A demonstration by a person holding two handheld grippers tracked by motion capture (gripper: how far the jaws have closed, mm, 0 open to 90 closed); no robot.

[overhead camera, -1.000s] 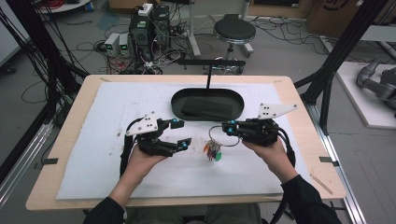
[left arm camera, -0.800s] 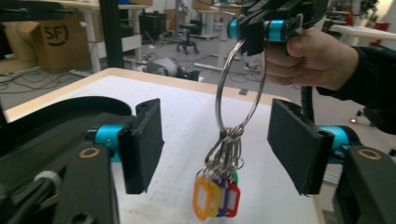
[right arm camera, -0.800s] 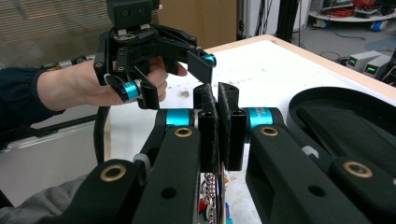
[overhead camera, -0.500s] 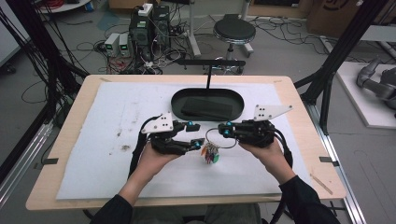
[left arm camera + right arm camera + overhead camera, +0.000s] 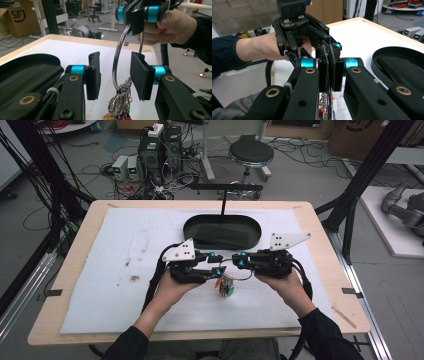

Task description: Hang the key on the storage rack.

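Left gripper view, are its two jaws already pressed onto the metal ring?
No, the metal ring hangs in the gap between the left gripper jaws, which have just been closing, and daylight shows on both sides.

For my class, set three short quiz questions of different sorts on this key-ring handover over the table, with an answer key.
1. True or false: the right gripper has its jaws shut on the metal key ring.
2. Multiple choice: in the left gripper view, the ring stands A) between the left gripper's jaws, with a gap at each pad, B) outside both jaws, C) flat on the table.
3. Fill in: the coloured tags hang ___ the ring.

Key: 1 true. 2 A; those jaws have just been closing in on the ring but do not press on it yet. 3 below.
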